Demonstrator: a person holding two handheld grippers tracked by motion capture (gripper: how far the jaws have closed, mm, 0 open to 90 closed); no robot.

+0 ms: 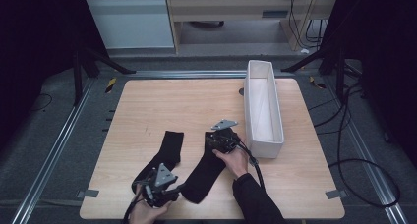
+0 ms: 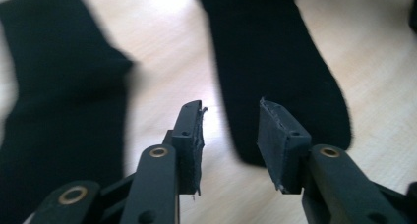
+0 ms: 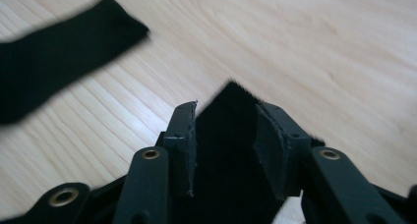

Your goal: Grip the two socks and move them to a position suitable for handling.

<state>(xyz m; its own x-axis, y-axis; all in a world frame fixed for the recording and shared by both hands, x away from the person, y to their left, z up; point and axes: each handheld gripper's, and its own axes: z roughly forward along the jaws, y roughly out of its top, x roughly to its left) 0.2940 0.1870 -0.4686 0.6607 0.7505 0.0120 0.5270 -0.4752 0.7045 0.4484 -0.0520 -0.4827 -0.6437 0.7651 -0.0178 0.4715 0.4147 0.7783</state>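
Two black socks lie flat on the wooden table (image 1: 172,101). The left sock (image 1: 164,155) (image 2: 59,96) (image 3: 59,52) runs toward the near left. The right sock (image 1: 204,172) (image 2: 275,52) (image 3: 223,150) lies beside it. My left gripper (image 1: 173,189) (image 2: 231,106) is at the table's near edge, open, its jaws just short of the right sock's near end and pressing on nothing. My right gripper (image 1: 214,136) (image 3: 227,106) is over that sock's far end. Its jaws stand apart with the sock's corner between them, and the pads do not press on the cloth.
A long white box (image 1: 251,101) stands lengthwise on the table's right side, just right of my right gripper. Black cables lie on the floor to the right, and metal rails run along both sides of the table.
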